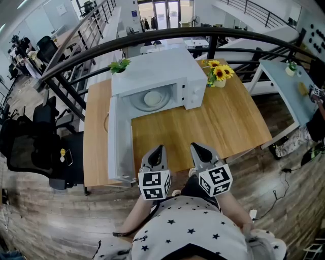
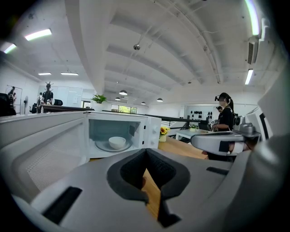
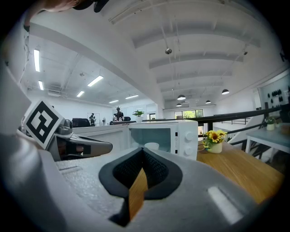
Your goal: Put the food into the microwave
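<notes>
Bright, even indoor light from ceiling strip lamps (image 2: 38, 34) and far windows (image 1: 165, 12); the lamps blow out white. Shadows on the desk (image 1: 203, 127) are soft and faint. Heavy fisheye bend and black vignette corners in all views. Bodies of left claw (image 2: 146, 152) and right claw (image 3: 142, 150) sit close up in soft focus; background sharp.

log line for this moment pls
bowl: inside microwave | door: open | left gripper: jaws shut, empty | right gripper: jaws shut, empty
</notes>
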Demonstrator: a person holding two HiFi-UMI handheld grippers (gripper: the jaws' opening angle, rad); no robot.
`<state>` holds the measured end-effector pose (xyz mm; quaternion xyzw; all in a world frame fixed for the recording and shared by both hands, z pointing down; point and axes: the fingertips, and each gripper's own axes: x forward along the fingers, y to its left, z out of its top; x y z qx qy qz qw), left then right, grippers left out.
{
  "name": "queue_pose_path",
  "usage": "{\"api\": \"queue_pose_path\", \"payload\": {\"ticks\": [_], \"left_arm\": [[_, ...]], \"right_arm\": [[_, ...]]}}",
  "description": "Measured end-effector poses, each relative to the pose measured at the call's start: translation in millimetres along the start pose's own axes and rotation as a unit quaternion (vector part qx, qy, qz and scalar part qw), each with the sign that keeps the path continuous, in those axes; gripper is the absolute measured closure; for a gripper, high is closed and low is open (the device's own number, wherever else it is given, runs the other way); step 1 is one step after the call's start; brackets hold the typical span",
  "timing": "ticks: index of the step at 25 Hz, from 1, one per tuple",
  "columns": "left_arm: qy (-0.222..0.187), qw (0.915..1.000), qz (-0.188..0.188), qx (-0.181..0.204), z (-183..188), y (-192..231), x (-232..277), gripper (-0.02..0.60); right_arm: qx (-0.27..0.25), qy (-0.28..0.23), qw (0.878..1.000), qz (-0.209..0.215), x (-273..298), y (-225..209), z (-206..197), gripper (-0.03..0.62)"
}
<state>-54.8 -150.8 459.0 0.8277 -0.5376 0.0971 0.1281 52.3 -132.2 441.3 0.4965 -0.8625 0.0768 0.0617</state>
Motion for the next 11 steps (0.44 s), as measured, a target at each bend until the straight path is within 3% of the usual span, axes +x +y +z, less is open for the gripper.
{"api": "queue_pose_path", "payload": {"ticks": [11], "left_arm": [[0.005, 0.9999, -0.008, 0.008, 1.2, -9.8, 2.8, 0.578]], "right_arm": [[0.006, 0.001, 1.0, 0.004, -3.4, -6.2, 1.2, 0.588]]}}
